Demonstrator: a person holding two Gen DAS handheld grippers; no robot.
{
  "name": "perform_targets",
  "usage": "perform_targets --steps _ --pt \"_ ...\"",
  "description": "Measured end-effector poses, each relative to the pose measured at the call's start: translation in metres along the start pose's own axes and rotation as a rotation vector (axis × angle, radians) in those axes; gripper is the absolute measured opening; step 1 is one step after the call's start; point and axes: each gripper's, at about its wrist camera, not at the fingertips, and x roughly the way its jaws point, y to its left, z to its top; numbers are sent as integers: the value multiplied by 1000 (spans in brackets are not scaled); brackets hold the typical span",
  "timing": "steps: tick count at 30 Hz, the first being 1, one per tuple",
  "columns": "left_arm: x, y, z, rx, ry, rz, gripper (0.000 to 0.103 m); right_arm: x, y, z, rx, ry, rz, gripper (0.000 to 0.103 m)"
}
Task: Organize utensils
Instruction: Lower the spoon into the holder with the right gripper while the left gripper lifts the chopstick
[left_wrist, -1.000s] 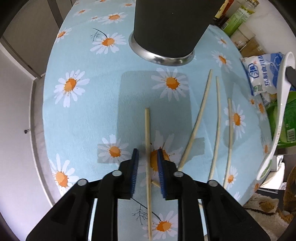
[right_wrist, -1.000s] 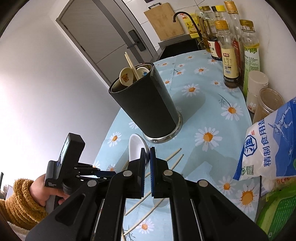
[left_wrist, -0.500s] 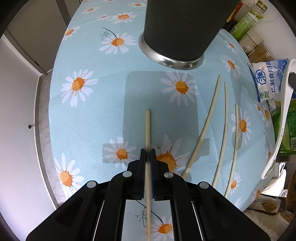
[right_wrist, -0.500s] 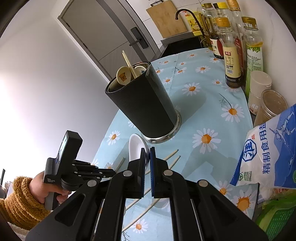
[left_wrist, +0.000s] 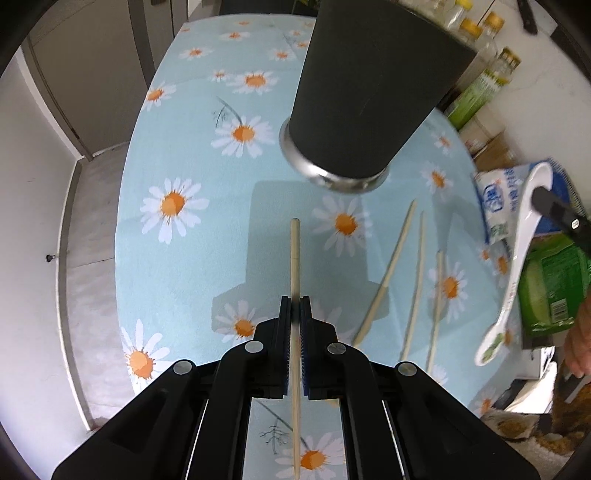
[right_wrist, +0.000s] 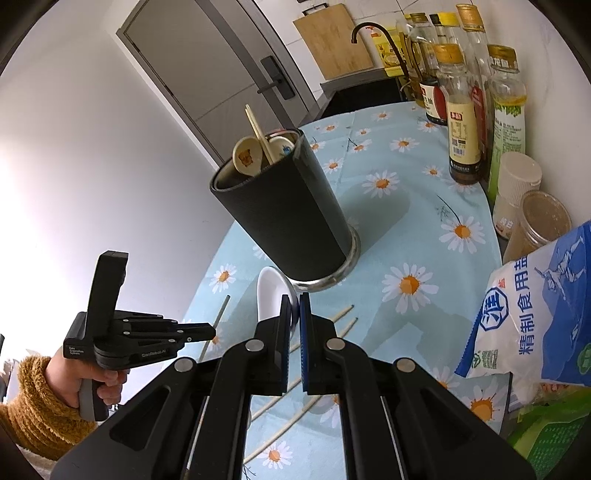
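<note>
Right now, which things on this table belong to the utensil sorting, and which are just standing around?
Job:
- chopstick clamped in left gripper
- white spoon held in right gripper
- three loose chopsticks on the tablecloth
- black utensil holder, already holding spoons and chopsticks

Lying about:
- sauce bottles
- salt bag
- lidded jars
- cutting board

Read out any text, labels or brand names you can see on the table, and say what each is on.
"精制食用盐" in blue characters: white and blue salt bag.
"GenRobot.AI": side of the left hand-held gripper.
Small white print above it on the same gripper: too small to read.
Brown sauce bottle: yellow label, print too small to read.
Green package: label blurred, unreadable.
Other bottles by the wall: labels unreadable.
</note>
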Motion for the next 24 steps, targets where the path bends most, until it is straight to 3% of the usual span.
perform_targets --steps 10,24 --pt "-44 -18 9 -15 -148 -116 4 -6 14 13 -52 -29 -22 5" --pt "-106 -36 34 41 -440 -222 4 -12 32 43 -121 -83 -32 5"
